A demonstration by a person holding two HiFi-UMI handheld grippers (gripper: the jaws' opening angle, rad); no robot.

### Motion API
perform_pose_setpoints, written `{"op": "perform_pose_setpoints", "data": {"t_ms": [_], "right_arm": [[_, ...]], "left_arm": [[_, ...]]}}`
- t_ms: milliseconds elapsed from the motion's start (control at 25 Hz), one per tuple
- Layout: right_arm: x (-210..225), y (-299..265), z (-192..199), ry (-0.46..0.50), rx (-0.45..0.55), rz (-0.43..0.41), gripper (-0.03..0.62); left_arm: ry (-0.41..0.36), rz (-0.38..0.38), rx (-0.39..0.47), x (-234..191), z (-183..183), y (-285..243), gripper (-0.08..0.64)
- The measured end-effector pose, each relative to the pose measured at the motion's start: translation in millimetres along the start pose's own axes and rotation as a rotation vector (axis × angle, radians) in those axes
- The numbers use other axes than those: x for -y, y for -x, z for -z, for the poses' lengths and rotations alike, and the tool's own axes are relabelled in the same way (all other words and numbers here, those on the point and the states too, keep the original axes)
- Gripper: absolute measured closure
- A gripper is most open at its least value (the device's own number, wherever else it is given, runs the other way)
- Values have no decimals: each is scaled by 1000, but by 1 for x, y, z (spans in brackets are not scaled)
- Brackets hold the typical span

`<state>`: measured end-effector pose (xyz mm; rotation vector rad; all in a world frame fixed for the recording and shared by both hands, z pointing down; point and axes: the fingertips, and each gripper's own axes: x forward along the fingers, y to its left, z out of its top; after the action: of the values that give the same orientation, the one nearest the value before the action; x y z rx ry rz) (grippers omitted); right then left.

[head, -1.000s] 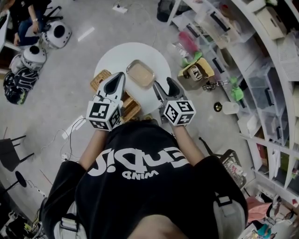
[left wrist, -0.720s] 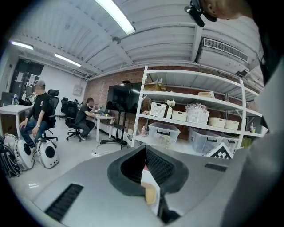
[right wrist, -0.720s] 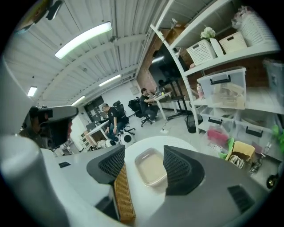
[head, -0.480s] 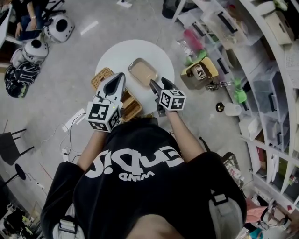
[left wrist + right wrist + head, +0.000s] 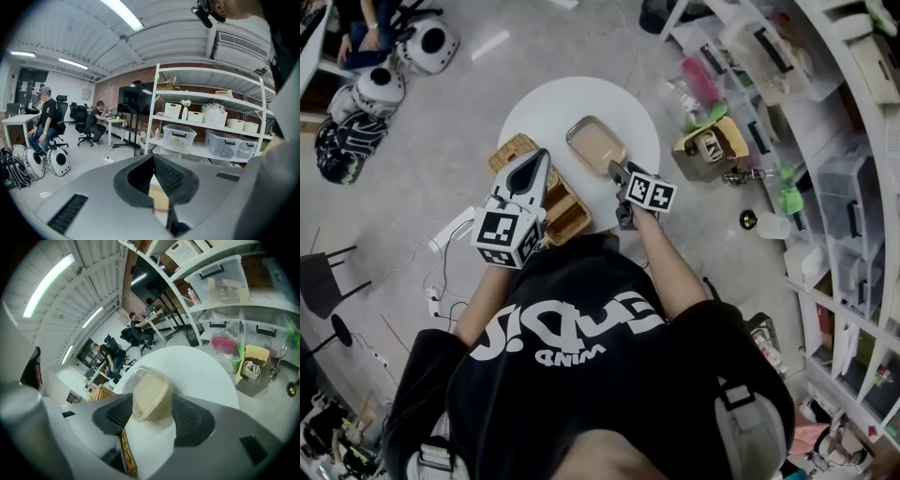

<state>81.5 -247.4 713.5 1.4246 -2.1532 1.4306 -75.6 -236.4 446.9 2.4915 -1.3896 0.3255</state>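
Observation:
A tan container with a clear lid (image 5: 595, 145) stands on a round white table (image 5: 562, 103). My right gripper (image 5: 617, 172) is open, and its jaws reach to either side of the container's near end. In the right gripper view the container (image 5: 150, 390) fills the gap of the right gripper (image 5: 151, 405); I cannot tell if the pads touch it. My left gripper (image 5: 540, 157) hovers over a wicker basket (image 5: 564, 212) at the table's near left. In its own view the left gripper (image 5: 153, 161) is shut, with only a sliver of tan showing behind the jaws.
White shelving (image 5: 853, 141) with clear plastic bins runs along the right. A yellow box (image 5: 710, 145) sits on the floor beside the table. Round white pods and a dark bag (image 5: 380, 89) lie at the far left. Cables (image 5: 441, 248) trail on the floor. People sit at desks (image 5: 98, 122).
My right gripper has moved forward and tipped down, so the container now sits between its jaws. The left gripper has stayed over the basket.

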Motion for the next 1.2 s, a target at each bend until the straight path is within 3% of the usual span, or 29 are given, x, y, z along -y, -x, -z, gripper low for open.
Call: {"op": "perform_pose_setpoints", "data": {"t_ms": [640,1200], "right_arm": [[4,-23,13,-69,-72,-22,436],[9,-7,19,-68,-110,30,451]], "left_arm": [[-2,-10,-28,-9,7,-6,561],[7,29,-27,3,10,-8,561]]}}
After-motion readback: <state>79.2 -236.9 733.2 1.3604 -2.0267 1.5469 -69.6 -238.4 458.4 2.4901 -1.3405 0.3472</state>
